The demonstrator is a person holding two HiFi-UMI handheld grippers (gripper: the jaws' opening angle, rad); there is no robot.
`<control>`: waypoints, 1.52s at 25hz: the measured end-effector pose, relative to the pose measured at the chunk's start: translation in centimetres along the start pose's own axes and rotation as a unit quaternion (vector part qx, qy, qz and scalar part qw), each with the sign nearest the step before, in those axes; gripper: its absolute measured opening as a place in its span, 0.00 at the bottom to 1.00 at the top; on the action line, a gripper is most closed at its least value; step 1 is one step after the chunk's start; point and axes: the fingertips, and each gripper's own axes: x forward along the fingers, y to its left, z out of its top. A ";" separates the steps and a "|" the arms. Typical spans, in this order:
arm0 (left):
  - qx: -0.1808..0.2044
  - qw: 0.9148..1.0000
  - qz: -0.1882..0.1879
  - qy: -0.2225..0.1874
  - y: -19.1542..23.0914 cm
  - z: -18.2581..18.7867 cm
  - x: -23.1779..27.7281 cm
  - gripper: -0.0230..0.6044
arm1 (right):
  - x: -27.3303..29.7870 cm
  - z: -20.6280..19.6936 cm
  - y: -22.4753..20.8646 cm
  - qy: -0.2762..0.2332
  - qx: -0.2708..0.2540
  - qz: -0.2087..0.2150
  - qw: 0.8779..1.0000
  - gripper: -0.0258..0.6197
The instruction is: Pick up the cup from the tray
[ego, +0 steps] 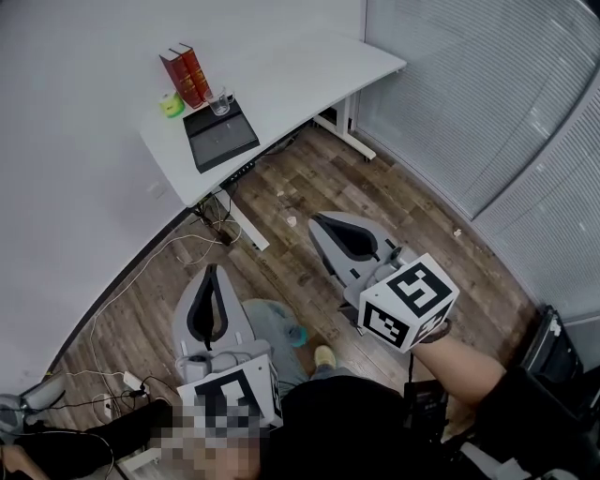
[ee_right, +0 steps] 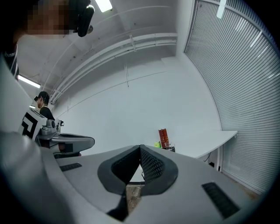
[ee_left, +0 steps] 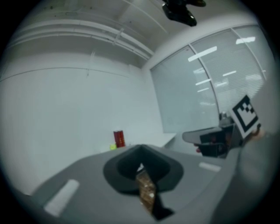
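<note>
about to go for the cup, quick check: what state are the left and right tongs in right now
Left tongs: closed, holding nothing.
Right tongs: closed, holding nothing.

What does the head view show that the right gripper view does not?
Only the head view shows the marker cube on the right hand-held gripper and the white cables. Only the right gripper view shows the ceiling light and a distant person in a cap. Both show the white table, the red books, the clear cup, the window blinds and the left hand-held gripper.
</note>
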 end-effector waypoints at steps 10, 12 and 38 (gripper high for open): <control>0.006 1.000 -0.003 -0.008 -0.5 0.6 -0.6 0.04 | -0.6 0.6 0.0 -0.007 -0.006 0.001 1.000 0.06; 0.006 1.000 -0.003 -0.011 -0.3 0.8 -0.6 0.04 | -0.5 0.8 -0.1 -0.010 -0.005 -0.001 1.000 0.06; 0.013 1.000 -0.009 -0.018 0.4 1.1 2.6 0.04 | 1.6 1.6 -1.9 -0.015 -0.019 -0.006 1.000 0.06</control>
